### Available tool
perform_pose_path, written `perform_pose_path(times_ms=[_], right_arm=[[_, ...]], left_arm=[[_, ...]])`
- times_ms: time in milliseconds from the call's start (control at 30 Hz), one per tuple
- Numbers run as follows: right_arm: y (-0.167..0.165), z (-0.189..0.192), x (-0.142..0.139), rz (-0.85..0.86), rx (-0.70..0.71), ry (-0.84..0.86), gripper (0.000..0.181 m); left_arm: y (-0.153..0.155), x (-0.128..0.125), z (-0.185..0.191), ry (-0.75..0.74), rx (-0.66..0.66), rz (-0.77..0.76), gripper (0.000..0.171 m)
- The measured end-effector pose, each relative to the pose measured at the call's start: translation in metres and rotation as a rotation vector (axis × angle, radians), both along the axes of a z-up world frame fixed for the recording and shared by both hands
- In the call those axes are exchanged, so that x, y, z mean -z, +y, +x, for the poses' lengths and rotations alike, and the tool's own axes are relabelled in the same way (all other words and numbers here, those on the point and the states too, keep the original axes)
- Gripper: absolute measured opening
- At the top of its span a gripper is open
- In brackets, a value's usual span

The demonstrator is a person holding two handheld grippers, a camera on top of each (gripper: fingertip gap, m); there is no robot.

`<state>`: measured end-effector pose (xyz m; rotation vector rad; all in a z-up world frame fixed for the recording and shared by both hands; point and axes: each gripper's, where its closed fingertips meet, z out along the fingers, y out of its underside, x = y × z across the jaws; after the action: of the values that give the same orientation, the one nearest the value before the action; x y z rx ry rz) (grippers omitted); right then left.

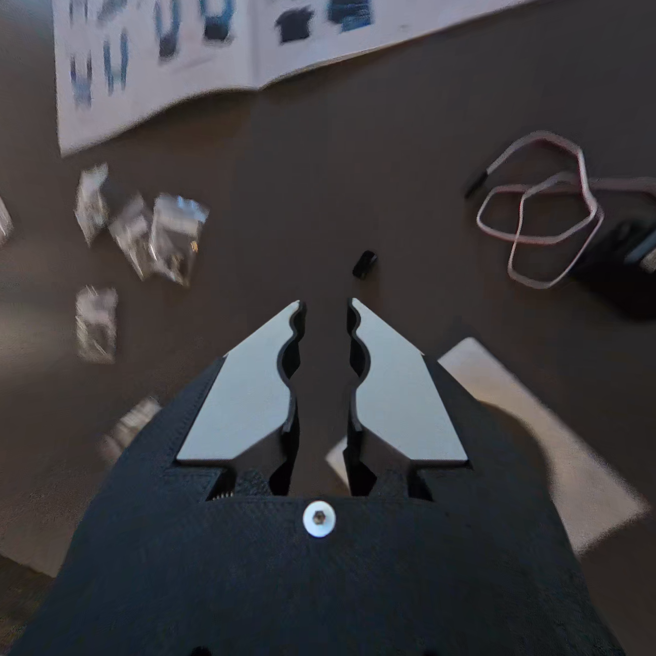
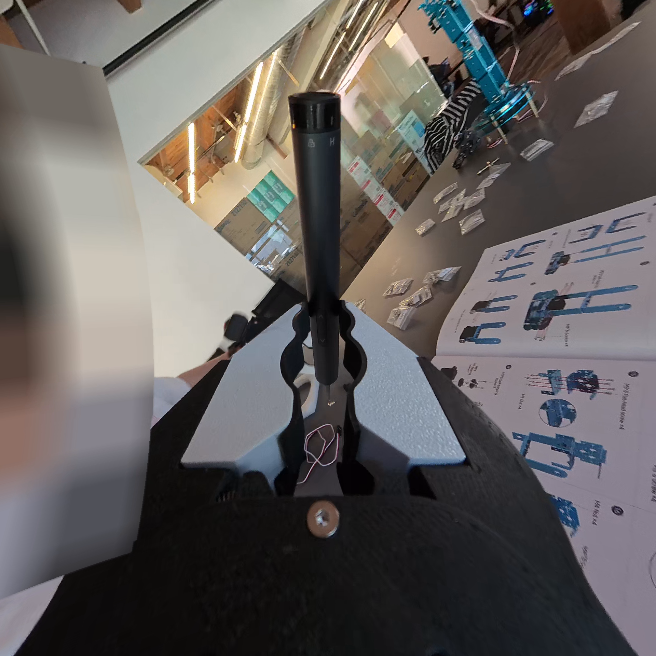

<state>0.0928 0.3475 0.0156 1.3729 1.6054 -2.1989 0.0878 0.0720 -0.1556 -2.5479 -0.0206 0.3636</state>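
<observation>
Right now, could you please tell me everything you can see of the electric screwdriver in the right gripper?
The electric screwdriver is a slim, pen-shaped tool with a dark grey, matte, metal-looking barrel and a black ribbed cap at its far end, with small pale symbols just below the cap. A long rocker button sits on its lower body. The right gripper holds it by that lower part, jaws closed on both sides. It points along the jaws, cap away from the camera, its thin bit towards the camera between the jaws. Nothing else touches it.
</observation>
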Motion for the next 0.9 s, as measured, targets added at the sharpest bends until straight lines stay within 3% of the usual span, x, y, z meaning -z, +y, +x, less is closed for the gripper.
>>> perform_pose_path(times_ms=[100, 200, 333, 400, 533, 700, 900], right_arm=[[-0.008, -0.004, 0.003, 0.001, -0.042, -0.001, 0.015], [-0.019, -0.009, 0.005, -0.002, -0.099, 0.003, 0.015], [-0.032, -0.010, 0.004, 0.006, -0.180, 0.023, 0.015], [-0.036, -0.010, 0.003, 0.009, -0.213, 0.035, 0.015], [-0.041, -0.009, 0.003, -0.003, -0.267, 0.041, 0.015], [-0.039, -0.008, 0.000, -0.011, -0.294, 0.054, 0.015], [-0.032, -0.005, 0.001, -0.018, -0.296, 0.052, 0.015]], left_arm=[[-0.002, -0.003, 0.017, -0.262, -0.333, 0.097, 0.010], [0.015, -0.009, 0.030, -0.509, -0.624, 0.314, 0.000], [0.039, -0.010, 0.041, -0.846, -0.820, 0.518, 0.004], [0.038, -0.007, 0.033, -0.842, -0.900, 0.527, 0.013], [0.029, 0.006, 0.020, -0.687, -0.997, 0.376, 0.013], [0.034, 0.019, 0.024, -0.789, -1.031, 0.278, 0.015], [0.023, 0.025, 0.014, -0.763, -1.091, 0.264, 0.012]])
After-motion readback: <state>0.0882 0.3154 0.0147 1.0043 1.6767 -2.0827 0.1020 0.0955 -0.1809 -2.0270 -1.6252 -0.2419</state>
